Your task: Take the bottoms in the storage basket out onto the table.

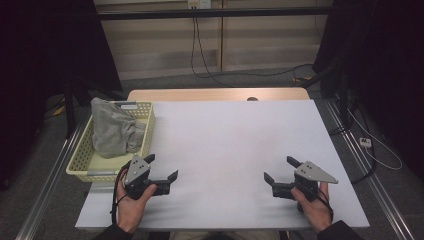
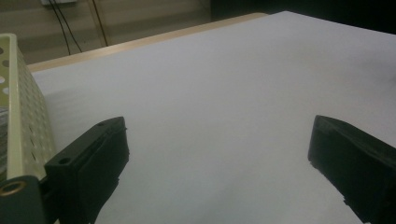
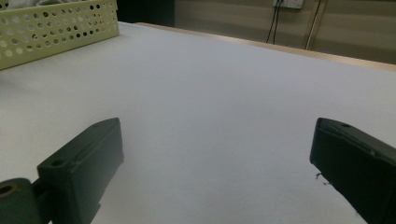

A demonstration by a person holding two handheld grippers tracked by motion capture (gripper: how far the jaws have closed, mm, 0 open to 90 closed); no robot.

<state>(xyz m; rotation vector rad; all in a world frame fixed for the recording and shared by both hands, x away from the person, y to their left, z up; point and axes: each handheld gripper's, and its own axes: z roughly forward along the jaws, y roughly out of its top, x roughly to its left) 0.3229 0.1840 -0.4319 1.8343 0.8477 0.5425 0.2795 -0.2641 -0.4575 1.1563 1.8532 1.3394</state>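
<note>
The left gripper [image 1: 161, 167] and the right gripper [image 1: 280, 169] rest low on the white table [image 1: 235, 145], both with jaws wide apart and holding nothing. A grey cloth [image 1: 112, 128] lies in the yellow basket [image 1: 146, 131] at the left edge, near the left gripper.

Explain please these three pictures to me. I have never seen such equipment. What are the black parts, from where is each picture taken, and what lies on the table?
A person sits at a table and holds a tool in each hand: the left hand-held gripper and the right hand-held gripper. Each has two black jaws, now wide apart and holding nothing. The high view looks down from above. The other two pictures come from cameras riding on each gripper, looking along its jaws. A white sheet covers the table. At its left edge stands a yellow perforated basket with a grey cloth in it.
</note>
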